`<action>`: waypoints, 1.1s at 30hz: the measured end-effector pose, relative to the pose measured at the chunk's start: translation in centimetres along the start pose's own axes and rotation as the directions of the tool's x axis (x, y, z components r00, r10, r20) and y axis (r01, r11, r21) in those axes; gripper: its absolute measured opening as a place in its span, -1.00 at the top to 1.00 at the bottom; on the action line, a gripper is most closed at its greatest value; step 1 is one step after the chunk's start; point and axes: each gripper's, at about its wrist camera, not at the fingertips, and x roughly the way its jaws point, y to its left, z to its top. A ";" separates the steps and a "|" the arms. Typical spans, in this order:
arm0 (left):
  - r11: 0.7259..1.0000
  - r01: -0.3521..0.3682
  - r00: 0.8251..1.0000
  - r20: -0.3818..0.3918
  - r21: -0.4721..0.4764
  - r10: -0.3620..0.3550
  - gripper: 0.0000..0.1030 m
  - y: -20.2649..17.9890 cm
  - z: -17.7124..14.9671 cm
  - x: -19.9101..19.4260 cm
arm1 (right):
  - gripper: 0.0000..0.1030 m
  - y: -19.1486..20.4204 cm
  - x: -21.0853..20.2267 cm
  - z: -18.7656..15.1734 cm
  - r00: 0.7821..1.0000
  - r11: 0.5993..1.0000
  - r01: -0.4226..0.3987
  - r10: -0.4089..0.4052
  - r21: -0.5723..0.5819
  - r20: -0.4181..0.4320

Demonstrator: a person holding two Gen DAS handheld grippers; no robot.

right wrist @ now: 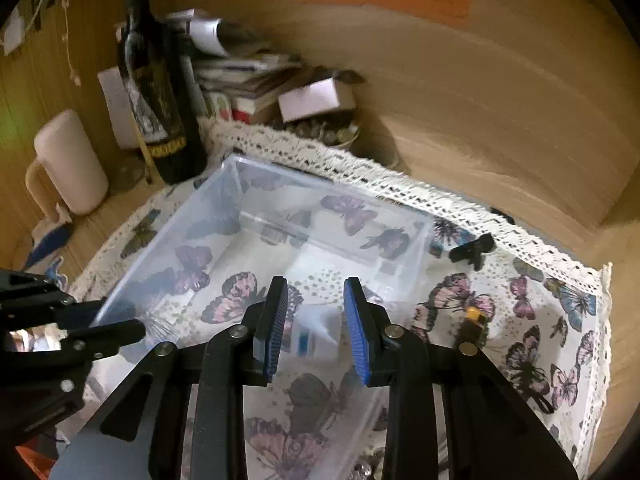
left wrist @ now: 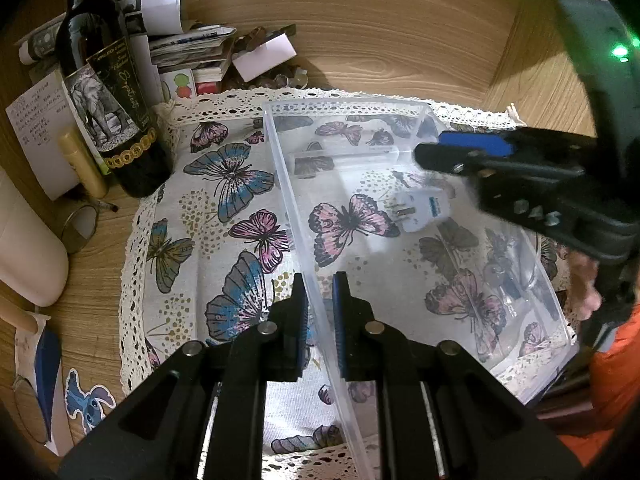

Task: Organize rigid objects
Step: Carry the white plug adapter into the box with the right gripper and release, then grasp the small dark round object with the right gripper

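Observation:
A clear plastic bin [left wrist: 276, 152] [right wrist: 168, 248] sits on a butterfly-print cloth [left wrist: 224, 208]. A white plug adapter [left wrist: 420, 210] [right wrist: 316, 334] lies inside it. My left gripper [left wrist: 320, 312] straddles the bin's left wall, its pads close on either side of it. My right gripper [right wrist: 316, 328] is open and empty above the adapter; in the left wrist view it [left wrist: 444, 152] hovers over the bin's far right. A small black piece [right wrist: 472, 248] and a yellow-tipped piece [right wrist: 474, 320] lie on the cloth right of the bin.
A dark wine bottle [left wrist: 108, 92] [right wrist: 156, 92], a paper stack [left wrist: 188, 48], a white box [right wrist: 316, 98] and a bowl of small items [right wrist: 332, 130] stand at the back. A pale mug [right wrist: 68, 164] stands at the left. The wooden wall [left wrist: 400, 32] closes the back.

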 end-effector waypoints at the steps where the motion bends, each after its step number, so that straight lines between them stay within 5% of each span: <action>1: 1.000 0.000 1.000 0.000 0.000 0.000 0.76 0.0 0.0 0.0 | 0.45 -0.2 -0.6 -0.1 1.000 1.000 0.004 -0.004 0.004 0.013; 12: 1.000 0.001 1.000 0.001 -0.002 -0.001 0.76 0.0 0.0 0.0 | -0.04 -2.3 -6.3 -2.7 0.987 0.994 0.082 -0.092 0.078 0.133; 17: 1.000 0.001 1.000 0.001 -0.003 -0.001 0.76 0.0 0.0 0.0 | -0.10 -3.4 -8.4 -5.1 0.974 0.982 0.148 -0.165 0.118 0.157; 26: 1.000 -0.008 1.000 0.000 0.006 0.008 0.76 -0.2 -0.2 -0.1 | -0.14 -4.8 -10.3 -10.8 0.955 0.945 0.262 -0.283 0.196 0.089; 33: 1.000 -0.011 1.000 0.001 0.009 0.011 0.76 -0.3 -0.3 -0.1 | -0.14 -5.9 -8.3 -15.2 0.969 0.926 0.243 -0.244 0.290 -0.032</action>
